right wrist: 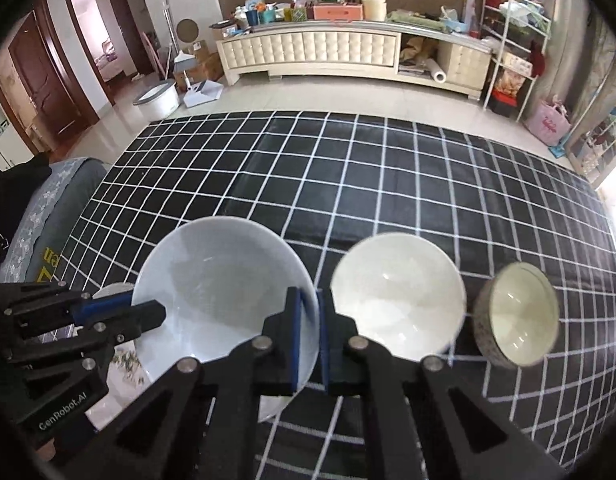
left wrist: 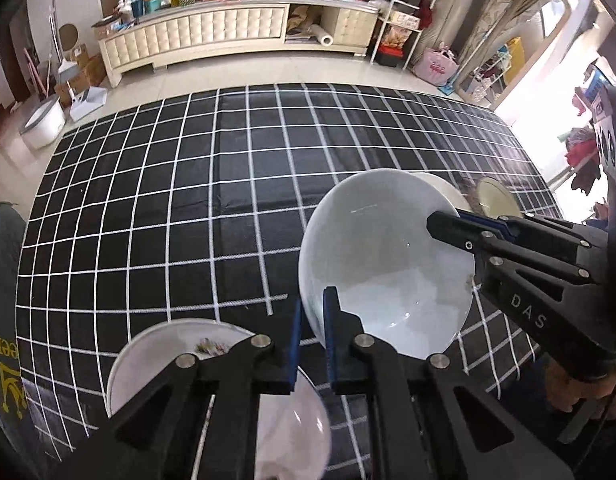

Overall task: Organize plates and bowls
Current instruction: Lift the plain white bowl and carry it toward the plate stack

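**A:** ok so where's the big white bowl point(right wrist: 224, 292) right now? Is it sitting on the checked cloth point(right wrist: 347, 184)?

**B:** It looks lifted and tilted, pinched from both sides. The right tool point(right wrist: 308, 336) has its blue-padded fingers nearly together over the bowl's right rim, one pad inside and one outside. The left tool point(left wrist: 311, 340) does the same on the opposite rim, fingers closed to a narrow slot with the rim in it.

**A:** and underneath?

**B:** In the left wrist view there's a white plate point(left wrist: 156, 352) with a small printed pattern just below the left tool, on the surface. The held bowl hangs above and to the right of it. Can't tell if they touch.

**A:** other dishes?

**B:** Two more on the cloth, to the right of the held bowl. A cream bowl point(right wrist: 399, 292) just beside it, then a smaller speckled bowl point(right wrist: 515, 316) with a pale inside, tipped toward the camera. Those two sit near each other with a slim gap between them.

**A:** background?

**B:** A tufted cream cabinet point(right wrist: 347, 52) piled with clutter, with tiled floor between it and the surface.
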A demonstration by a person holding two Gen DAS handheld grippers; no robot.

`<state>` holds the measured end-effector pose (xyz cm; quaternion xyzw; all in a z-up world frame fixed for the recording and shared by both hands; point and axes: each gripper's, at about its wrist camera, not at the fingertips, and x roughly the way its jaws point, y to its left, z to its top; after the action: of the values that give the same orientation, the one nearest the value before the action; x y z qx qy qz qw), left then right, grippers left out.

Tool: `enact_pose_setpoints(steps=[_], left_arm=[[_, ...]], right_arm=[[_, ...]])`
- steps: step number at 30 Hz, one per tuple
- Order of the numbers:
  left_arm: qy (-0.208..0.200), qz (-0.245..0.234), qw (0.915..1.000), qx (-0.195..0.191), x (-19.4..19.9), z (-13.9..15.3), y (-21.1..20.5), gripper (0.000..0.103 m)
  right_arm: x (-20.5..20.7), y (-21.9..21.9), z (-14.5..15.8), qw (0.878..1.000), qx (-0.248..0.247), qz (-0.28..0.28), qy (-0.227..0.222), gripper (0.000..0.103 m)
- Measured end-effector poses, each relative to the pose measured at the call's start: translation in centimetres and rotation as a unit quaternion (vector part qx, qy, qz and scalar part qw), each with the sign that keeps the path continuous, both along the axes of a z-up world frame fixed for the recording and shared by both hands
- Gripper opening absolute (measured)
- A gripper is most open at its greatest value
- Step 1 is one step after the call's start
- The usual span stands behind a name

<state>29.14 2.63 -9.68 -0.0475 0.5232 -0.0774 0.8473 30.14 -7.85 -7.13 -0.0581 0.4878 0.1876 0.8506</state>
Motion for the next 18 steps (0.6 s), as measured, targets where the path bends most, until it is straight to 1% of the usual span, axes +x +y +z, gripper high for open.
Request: enact_pose_setpoints(steps=[4, 7, 12, 18], left_arm=[[-0.007, -0.007, 0.9999, 0.003, -2.0, 0.6, -1.2, 0.009], [-0.005, -0.012, 0.9999, 0.003, -3.5, 0.3, -1.9, 0.009], [0.011, -0.018, 0.9998, 0.003, -5.3, -1.3, -2.9, 0.009], [0.042, -0.021, 0.9989, 0.008, -7.1, -4.5, -4.1, 0.009]], right_arm=[[-2.0, -1.1, 0.5, 1.000, -0.001, -0.009, -0.002, 0.011], [-3.3, -1.8, 0.1, 1.000, -0.003, -0.014, 0.003, 0.011], [-5.0, -3.0, -1.3, 0.999, 0.000, -0.025, 0.021, 0.011], [-6.5, -3.9, -4.4, 0.998, 0.003, -0.036, 0.058, 0.011]])
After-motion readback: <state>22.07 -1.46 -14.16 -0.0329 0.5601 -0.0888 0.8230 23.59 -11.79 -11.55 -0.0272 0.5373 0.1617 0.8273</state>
